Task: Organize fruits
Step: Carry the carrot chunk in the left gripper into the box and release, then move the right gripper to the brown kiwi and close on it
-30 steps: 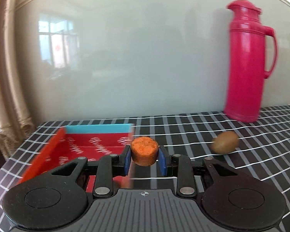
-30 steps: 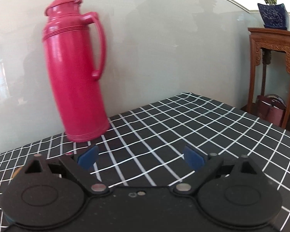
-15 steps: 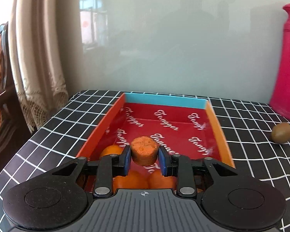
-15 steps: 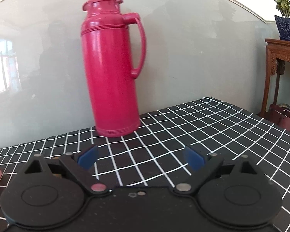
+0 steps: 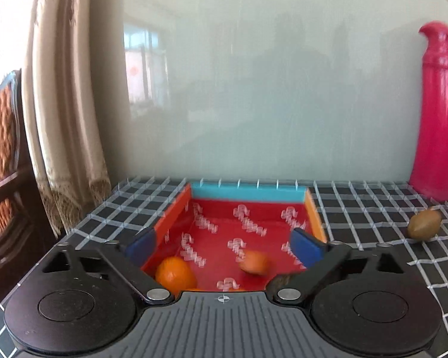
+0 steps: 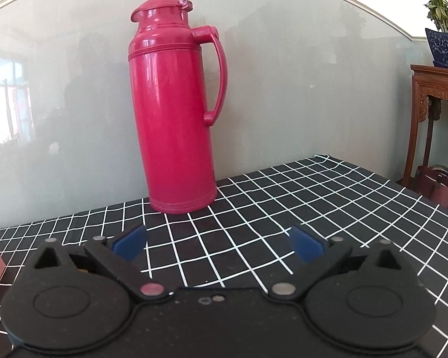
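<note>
Over checked black tablecloth (image 5: 358,208), left gripper (image 5: 224,243) jaws have just been opening; blurred round orange fruit (image 5: 254,262) lies loose between wide-spread fingers, inside red cardboard tray (image 5: 245,191).

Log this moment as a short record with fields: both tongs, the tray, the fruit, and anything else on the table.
left tongs: open, jaws have just been opening, nothing gripped, over the tray
right tongs: open, nothing between the jaws, facing the flask
tray: red inside, blue far wall, orange side walls, on the checked tablecloth
small orange piece: blurred, in the tray below the left tongs
orange fruit: in the tray's near left corner
kiwi: on the cloth, outside the tray, to its right
pink flask: upright, by the wall
</note>
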Motion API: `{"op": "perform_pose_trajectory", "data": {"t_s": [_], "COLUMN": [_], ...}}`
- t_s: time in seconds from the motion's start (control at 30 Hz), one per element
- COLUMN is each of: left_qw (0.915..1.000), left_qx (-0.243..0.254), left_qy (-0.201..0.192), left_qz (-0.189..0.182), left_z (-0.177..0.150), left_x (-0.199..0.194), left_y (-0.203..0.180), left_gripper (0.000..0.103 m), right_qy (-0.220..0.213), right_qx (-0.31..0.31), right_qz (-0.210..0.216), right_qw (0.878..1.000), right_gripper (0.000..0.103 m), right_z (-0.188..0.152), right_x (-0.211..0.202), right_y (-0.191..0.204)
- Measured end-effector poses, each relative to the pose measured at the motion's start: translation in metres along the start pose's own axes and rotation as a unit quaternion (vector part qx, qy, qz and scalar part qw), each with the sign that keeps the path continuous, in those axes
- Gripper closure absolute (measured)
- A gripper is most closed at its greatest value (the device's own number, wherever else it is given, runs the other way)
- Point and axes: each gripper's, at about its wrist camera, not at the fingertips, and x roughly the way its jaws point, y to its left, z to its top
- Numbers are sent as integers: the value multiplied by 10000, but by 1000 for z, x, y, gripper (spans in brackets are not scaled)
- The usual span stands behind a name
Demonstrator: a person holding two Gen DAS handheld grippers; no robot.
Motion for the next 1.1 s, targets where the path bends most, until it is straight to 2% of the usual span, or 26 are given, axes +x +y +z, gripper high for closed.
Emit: {"op": "perform_pose_trajectory", "data": {"t_s": [0.13,0.27,0.4,0.57,0.67,0.87,1.1], "left_qw": [9992,9975,9968,9969,9969,9964,9946], "left_qx": [3,-242,-243,-309,-306,-289,-358], "left_qy": [-362,-478,-521,-433,-433,-416,-337], "left_qz": [195,459,561,571,582,682,915], "left_z": [-1,-14,-13,-14,-13,-14,-15], "left_x": [-16,-27,-27,-18,-14,-10,-4], "left_y": [1,10,17,28,32,47,71], "left_gripper": [0,0,0,0,0,0,0], "right_qy": [-71,-39,-81,-77,-244,-61,230], "right_qx": [-26,-152,-371,-723,-1009,-1528,-1660], "right_qz": [116,315,527,885,1025,1173,1311], "right_qw": [9999,9994,9979,9934,9893,9813,9771], "right_gripper": [0,0,0,0,0,0,1], "right_z": [0,-3,-8,-13,-16,-20,-26], "right_x": [-1,0,1,4,3,16,37], "right_y": [-4,-1,6,25,44,84,118]}}
